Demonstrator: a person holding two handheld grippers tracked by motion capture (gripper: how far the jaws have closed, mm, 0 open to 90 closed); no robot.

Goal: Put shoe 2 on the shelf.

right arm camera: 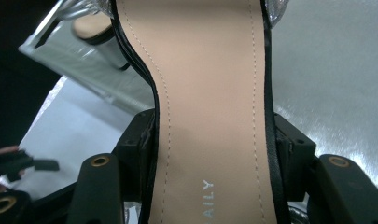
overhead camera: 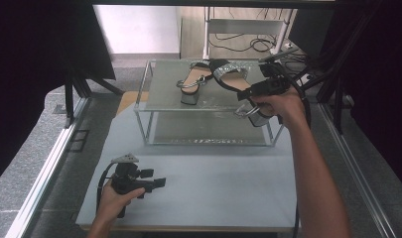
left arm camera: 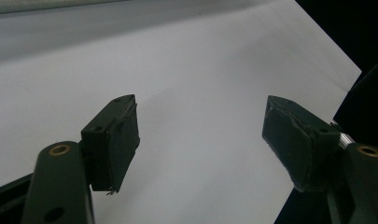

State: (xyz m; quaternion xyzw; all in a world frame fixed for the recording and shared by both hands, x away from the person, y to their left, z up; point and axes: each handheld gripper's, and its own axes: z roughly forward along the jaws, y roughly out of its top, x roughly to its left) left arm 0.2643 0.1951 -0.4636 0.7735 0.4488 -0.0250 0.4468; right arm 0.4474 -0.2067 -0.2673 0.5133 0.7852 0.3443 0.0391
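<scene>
The right gripper (right arm camera: 210,154) clamps the stiff, light block-heeled sandal (overhead camera: 236,79) across its insole waist, while the left gripper's (left arm camera: 200,140) fingers gape empty.

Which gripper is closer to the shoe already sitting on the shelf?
Right. The right gripper holds the other sandal over the shelf, just beside the resting sandal. The left gripper sits open, low on the table, far away.
</scene>
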